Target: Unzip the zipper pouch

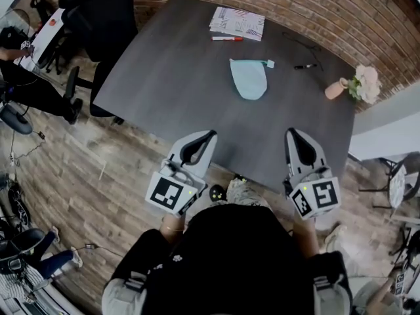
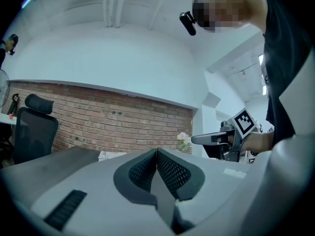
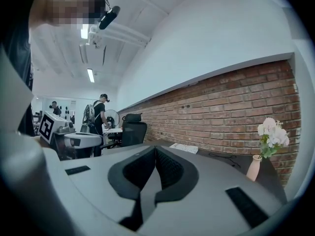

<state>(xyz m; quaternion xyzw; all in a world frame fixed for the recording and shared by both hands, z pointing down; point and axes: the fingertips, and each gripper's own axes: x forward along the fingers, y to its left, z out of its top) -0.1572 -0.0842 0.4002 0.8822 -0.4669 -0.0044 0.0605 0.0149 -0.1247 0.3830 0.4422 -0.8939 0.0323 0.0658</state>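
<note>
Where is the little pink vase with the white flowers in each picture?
Head view: the small pink vase with pale flowers stands near the right edge of the dark grey table.
Left gripper view: small, just right of the middle.
Right gripper view: at the lower right.
Shared landmark: the red brick wall runs behind it in all three.

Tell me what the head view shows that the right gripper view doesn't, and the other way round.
Only the head view: the light blue zipper pouch and a red marker beyond it. Only the right gripper view: a person standing far back in the room and a ceiling light. Both: the dark table, the brick wall, the papers, the flower vase, the left claw and the right claw.
</note>
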